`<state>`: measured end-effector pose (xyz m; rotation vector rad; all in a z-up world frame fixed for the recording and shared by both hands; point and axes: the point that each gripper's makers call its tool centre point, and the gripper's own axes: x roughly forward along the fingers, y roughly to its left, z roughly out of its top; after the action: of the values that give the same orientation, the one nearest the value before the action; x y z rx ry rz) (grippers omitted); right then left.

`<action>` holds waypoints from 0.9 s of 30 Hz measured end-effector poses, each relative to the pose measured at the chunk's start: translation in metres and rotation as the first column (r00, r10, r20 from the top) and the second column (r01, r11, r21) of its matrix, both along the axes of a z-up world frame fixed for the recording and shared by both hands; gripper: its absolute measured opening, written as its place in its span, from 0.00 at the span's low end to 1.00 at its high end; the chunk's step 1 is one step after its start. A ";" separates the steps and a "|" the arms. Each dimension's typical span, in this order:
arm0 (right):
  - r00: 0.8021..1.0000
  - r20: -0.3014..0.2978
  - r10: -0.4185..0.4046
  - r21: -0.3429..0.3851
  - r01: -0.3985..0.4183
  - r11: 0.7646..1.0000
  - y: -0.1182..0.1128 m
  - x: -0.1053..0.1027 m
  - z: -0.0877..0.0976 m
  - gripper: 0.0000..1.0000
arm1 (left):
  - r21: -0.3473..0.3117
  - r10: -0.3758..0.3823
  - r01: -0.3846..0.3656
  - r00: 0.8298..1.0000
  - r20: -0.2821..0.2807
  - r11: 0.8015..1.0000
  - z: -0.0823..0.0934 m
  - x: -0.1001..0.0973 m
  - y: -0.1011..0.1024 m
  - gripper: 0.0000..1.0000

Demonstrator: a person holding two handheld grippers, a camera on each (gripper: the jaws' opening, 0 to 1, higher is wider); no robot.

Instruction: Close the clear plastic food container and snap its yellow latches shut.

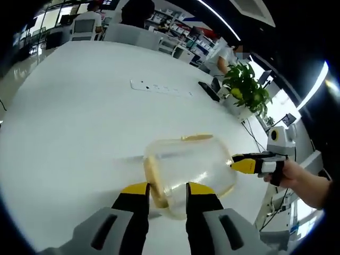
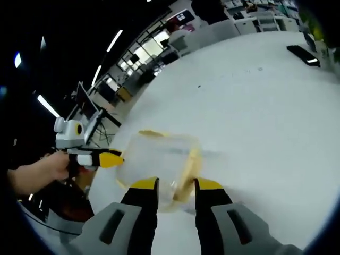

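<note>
On the white counter (image 1: 69, 122), near its edge, sits the clear container (image 1: 188, 170) with its lid down and yellow latches along its sides. The left claw (image 1: 167, 192) stands at one end of it, jaws parted on either side of the near yellow latch (image 1: 154, 180), not clamped on anything. The right claw (image 2: 176, 187) stands at the opposite end, likewise parted, its jaws straddling the rim by another latch (image 2: 190, 167). Each claw's yellow tip also shows in the other's view, touching or just beside the far end of the box.

Whether any latch is already snapped down cannot be told from these views. To do this step well, I judge it best to steady the box from one end while the other claw presses its latch flat against the wall, pushing squarely so the light box does not skid toward the counter's edge.

No brand, label or writing can be read on the container; a white strip (image 1: 162, 87) farther along the counter has marks too small to read.
</note>
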<state>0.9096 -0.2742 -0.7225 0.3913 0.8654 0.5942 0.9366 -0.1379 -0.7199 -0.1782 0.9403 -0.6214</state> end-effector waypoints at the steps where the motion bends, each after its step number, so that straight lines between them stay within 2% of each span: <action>1: 1.000 0.000 0.004 -0.008 -0.004 1.000 0.000 0.000 0.001 0.26 | 0.014 -0.015 0.015 1.000 0.007 1.000 0.001 0.000 -0.001 0.20; 8: 1.000 0.030 0.001 -0.041 0.000 0.999 -0.006 0.006 0.008 0.22 | 0.101 -0.122 0.116 0.991 0.058 0.988 0.004 -0.002 -0.002 0.23; 12: 0.998 0.062 0.023 -0.074 -0.018 0.997 -0.007 0.010 0.014 0.20 | 0.169 -0.195 0.172 0.973 0.124 0.970 0.013 0.001 -0.003 0.23; 16: 0.995 0.093 0.026 -0.085 -0.018 0.996 -0.008 0.013 0.022 0.18 | 0.185 -0.237 0.208 0.960 0.150 0.960 0.022 0.002 -0.010 0.23; 17: 0.995 0.098 0.031 -0.080 -0.023 0.997 -0.007 0.014 0.024 0.17 | 0.198 -0.256 0.223 0.954 0.158 0.955 0.023 0.002 -0.012 0.23; 18: 0.994 0.106 0.036 -0.079 -0.027 0.996 -0.004 0.015 0.026 0.17 | 0.230 -0.297 0.253 0.938 0.179 0.940 0.025 0.003 -0.014 0.23; 20: 0.990 0.130 0.059 -0.098 -0.046 0.994 -0.001 0.016 0.028 0.17 | 0.257 -0.338 0.284 0.921 0.195 0.924 0.028 0.004 -0.019 0.23; 21: 0.988 0.140 0.072 -0.105 -0.057 0.993 0.002 0.016 0.029 0.17 | 0.273 -0.370 0.310 0.906 0.205 0.911 0.029 0.003 -0.023 0.23; 25: 0.982 0.151 0.111 -0.110 -0.094 0.989 0.012 0.017 0.029 0.17 | 0.302 -0.449 0.378 0.867 0.216 0.875 0.031 -0.001 -0.037 0.23; 27: 0.978 0.156 0.136 -0.126 -0.117 0.985 0.015 0.017 0.027 0.20 | 0.293 -0.464 0.396 0.860 0.214 0.870 0.031 -0.004 -0.042 0.23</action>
<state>0.9265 -0.2589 -0.6952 0.1791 0.7666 0.6808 0.9327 -0.1796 -0.6890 0.3449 0.7739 -0.9160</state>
